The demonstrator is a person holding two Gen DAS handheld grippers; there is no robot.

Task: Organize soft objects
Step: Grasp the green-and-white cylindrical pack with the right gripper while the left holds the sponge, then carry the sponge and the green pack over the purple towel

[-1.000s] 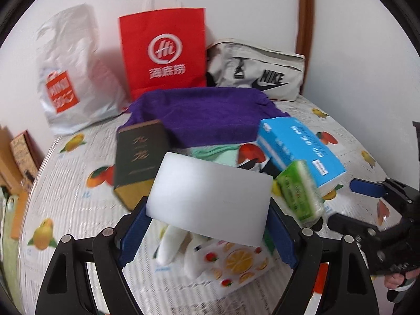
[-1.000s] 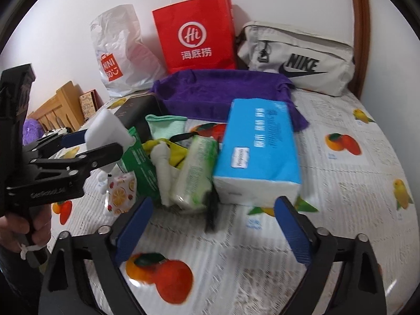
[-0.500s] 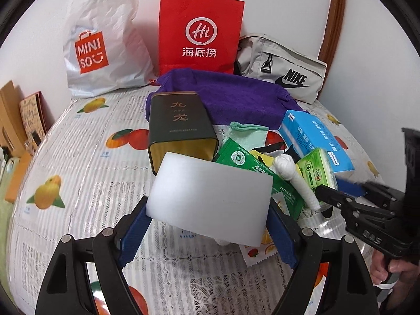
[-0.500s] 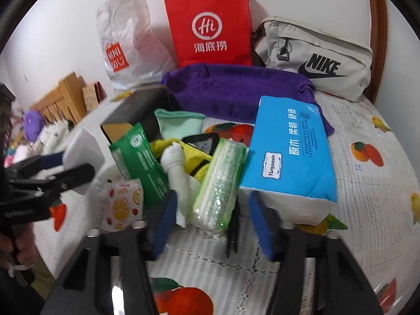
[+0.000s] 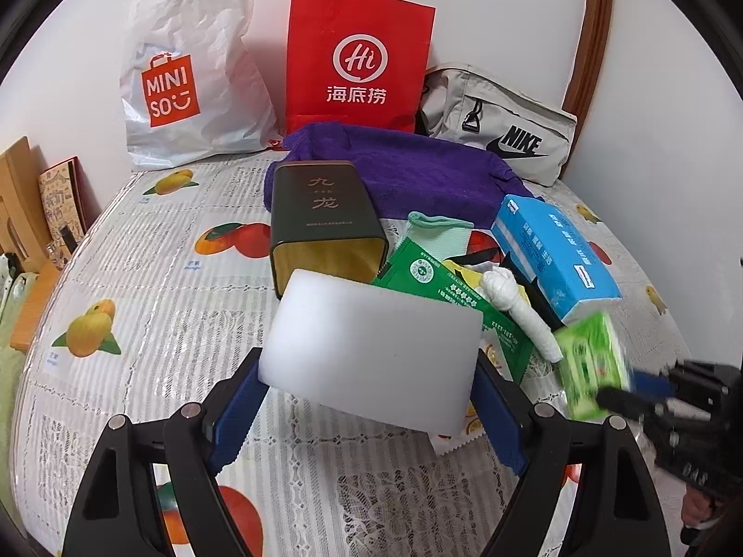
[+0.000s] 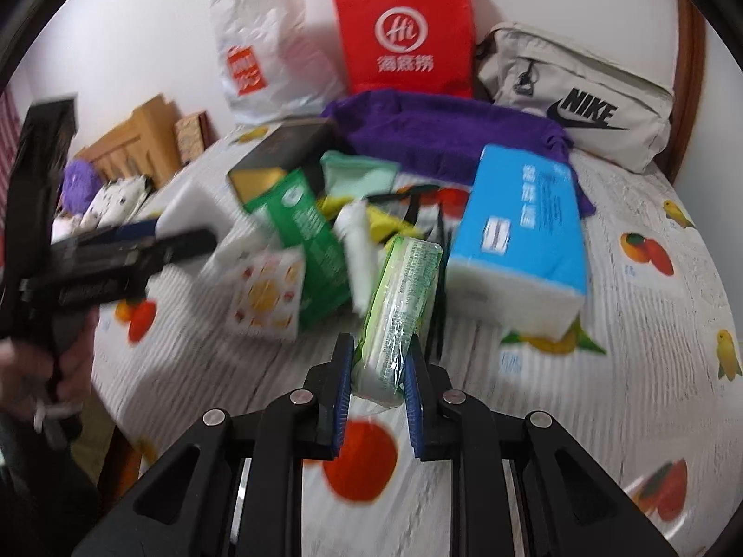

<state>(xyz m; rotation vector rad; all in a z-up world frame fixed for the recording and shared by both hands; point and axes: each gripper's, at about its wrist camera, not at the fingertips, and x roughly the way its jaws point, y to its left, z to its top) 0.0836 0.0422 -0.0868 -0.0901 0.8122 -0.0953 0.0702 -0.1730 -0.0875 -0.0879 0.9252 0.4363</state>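
My left gripper (image 5: 367,394) is shut on a white sponge block (image 5: 371,348), held above the table in front of the pile. In the right wrist view my right gripper (image 6: 377,366) is shut on a green tissue pack (image 6: 399,306), lifted off the table; the same tissue pack (image 5: 592,366) shows at the right of the left wrist view. The pile holds a blue tissue box (image 6: 520,236), a green packet (image 6: 306,236), a white rolled cloth (image 5: 520,311), a mint cloth (image 5: 439,236) and a fruit-print packet (image 6: 267,297).
A dark tin box (image 5: 325,218) lies on its side beside the pile. A purple towel (image 5: 408,171), a red paper bag (image 5: 357,55), a white plastic bag (image 5: 195,74) and a grey Nike bag (image 5: 501,125) line the wall. The table (image 5: 153,278) has a fruit-print cover.
My right gripper has shut on the green tissue pack and lifted it away from the pile. The left gripper with the sponge shifted left, then held still.
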